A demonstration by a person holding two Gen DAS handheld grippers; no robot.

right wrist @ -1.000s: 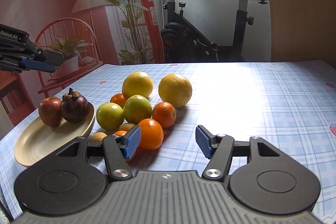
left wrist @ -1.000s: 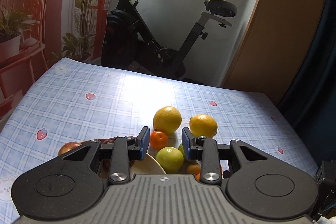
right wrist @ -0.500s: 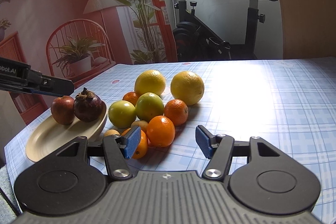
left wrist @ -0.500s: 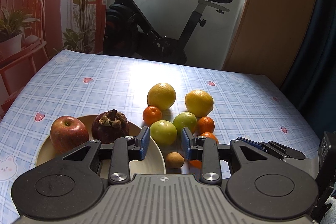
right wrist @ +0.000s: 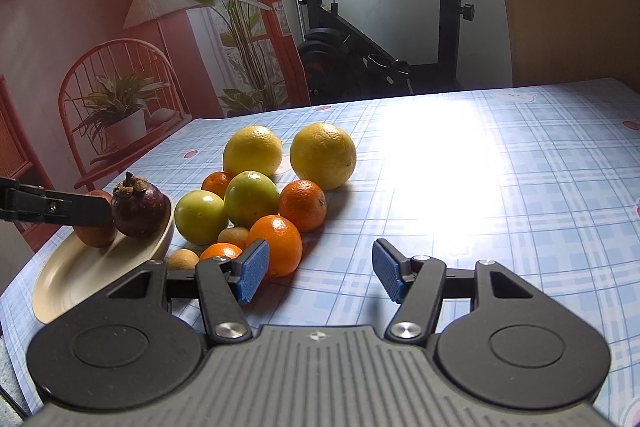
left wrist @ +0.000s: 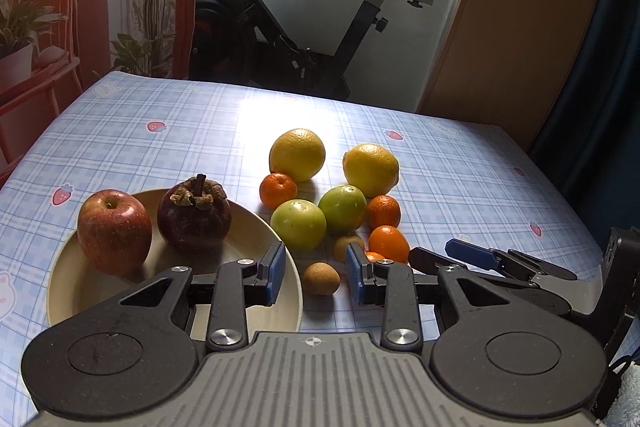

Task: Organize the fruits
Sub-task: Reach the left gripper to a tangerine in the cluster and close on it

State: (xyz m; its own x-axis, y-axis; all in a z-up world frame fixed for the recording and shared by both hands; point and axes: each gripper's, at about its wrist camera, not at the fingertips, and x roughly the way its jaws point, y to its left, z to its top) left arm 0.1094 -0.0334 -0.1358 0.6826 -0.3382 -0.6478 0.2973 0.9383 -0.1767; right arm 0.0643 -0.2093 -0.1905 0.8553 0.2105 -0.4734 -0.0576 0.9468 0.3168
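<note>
A: Where's the fruit?
B: Red apple point(left wrist: 114, 230) and mangosteen point(left wrist: 194, 214) sit on the cream plate point(left wrist: 76, 281); citrus clusters at its three o'clock.
A: Claws?
B: Left gripper point(left wrist: 315, 274) and right gripper point(right wrist: 318, 271) both spread, empty.

Fruit pile point(right wrist: 264, 203) beside cream plate point(right wrist: 72, 279) — right hand-held gripper point(right wrist: 318, 271) agape, empty.

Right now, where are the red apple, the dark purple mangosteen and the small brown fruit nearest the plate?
Red apple point(left wrist: 114, 229): left wrist view, middle of its skin.
Dark purple mangosteen point(right wrist: 139, 209): right wrist view, its rounded side.
Small brown fruit point(left wrist: 321, 279): left wrist view, its middle.
</note>
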